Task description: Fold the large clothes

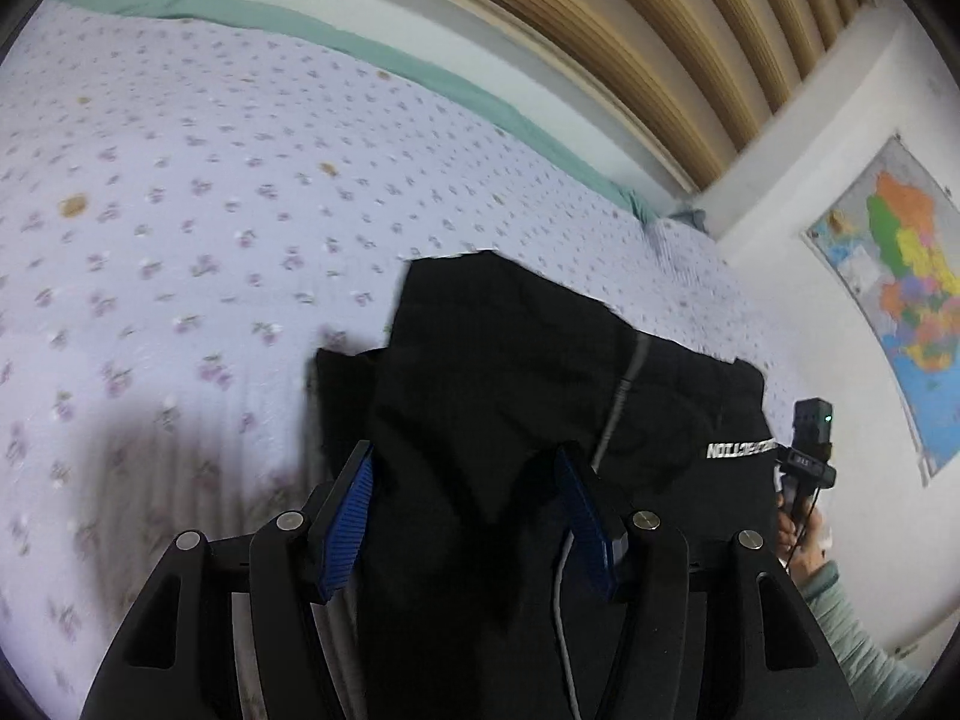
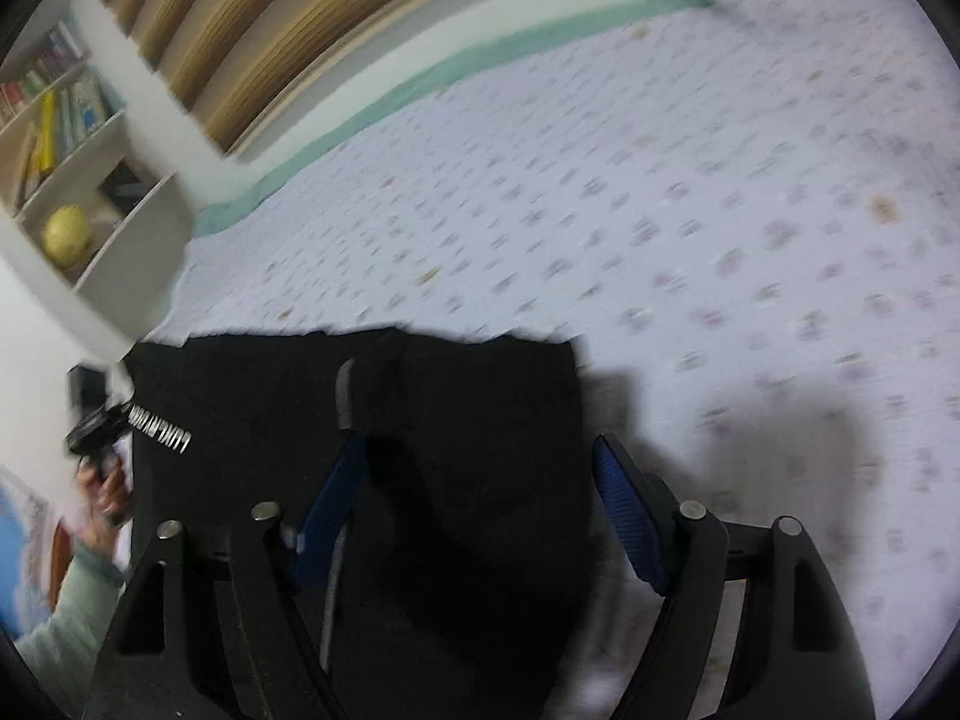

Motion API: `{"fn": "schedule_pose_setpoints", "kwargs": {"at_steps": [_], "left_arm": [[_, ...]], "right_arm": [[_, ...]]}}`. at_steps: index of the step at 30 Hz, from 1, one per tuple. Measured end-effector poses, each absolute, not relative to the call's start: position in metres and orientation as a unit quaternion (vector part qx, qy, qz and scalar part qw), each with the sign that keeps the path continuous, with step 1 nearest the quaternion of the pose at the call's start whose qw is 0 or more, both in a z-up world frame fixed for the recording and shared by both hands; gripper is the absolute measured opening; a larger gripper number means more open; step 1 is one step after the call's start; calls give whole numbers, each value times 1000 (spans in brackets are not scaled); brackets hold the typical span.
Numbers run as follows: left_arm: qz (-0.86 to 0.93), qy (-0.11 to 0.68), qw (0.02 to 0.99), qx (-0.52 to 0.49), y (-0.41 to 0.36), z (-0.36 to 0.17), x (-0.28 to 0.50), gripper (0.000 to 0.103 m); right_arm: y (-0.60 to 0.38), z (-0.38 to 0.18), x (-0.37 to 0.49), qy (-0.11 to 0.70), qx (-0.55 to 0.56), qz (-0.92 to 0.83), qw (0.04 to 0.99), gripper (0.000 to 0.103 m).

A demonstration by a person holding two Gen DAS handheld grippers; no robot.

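Here, in the left wrist view, a black garment (image 1: pixel 510 360) is draped over the near part of a flowered bed (image 1: pixel 180 180), its far hem lying on the sheet and its near part running in between the blue pads of the left gripper (image 1: pixel 468 462). The jaws are seen part-way apart, and cloth lies between them, but whether the pads press on it cannot be told: the fabric is dark and the frame is blurred. A grey cord (image 1: pixel 624 396) is seen running over the cloth near the right pad. White lettering (image 1: pixel 741 449) marks the garment's right side, beside the other hand's device at the frame edge.

In the right wrist view, the same garment (image 2: pixel 420 396) is spread with a fairly straight far edge on the bed (image 2: pixel 660 180). It fills the left part of the gap in the right gripper (image 2: pixel 480 468); the right pad is seen apart from the cloth, over bare sheet, so these jaws are judged spread and not pinching.

For the fold to be done well, both near corners should be pinched fully, the cord kept out of the jaws, and the edge carried level so that it is laid square on the far hem.
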State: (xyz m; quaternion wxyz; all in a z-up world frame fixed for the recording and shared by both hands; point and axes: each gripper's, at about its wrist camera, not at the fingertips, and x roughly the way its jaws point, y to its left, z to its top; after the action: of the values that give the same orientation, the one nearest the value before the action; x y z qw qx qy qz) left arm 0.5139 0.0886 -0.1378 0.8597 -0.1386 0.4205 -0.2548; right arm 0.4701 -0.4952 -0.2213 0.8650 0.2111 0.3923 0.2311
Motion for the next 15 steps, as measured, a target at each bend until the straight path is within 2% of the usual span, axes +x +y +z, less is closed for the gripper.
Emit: {"fn": "schedule_pose_setpoints", "kwargs": {"at_steps": [1,2,3,5,11,15], "left_arm": [[-263,418,858,-140,86,-138,513,50],[-264,413,861,-134,85,-136,510,24],[-255,407,868,-128,86,-133,507,13],[-247,385,878,-141,92,-125,497,10],[-229,300,910,-172,96,-56,468,9],[-170,310,923,-152,81,-56,490,9]], "right_arm": [[-486,-216,465,388,176,221,877,44],[-479,-212,459,385,147,210,887,31],[-472,-205,450,376,121,197,898,24],[-470,-193,438,360,101,176,911,18],[-465,-127,413,298,61,86,949,14],[-443,-104,438,297,21,29,954,13]]}}
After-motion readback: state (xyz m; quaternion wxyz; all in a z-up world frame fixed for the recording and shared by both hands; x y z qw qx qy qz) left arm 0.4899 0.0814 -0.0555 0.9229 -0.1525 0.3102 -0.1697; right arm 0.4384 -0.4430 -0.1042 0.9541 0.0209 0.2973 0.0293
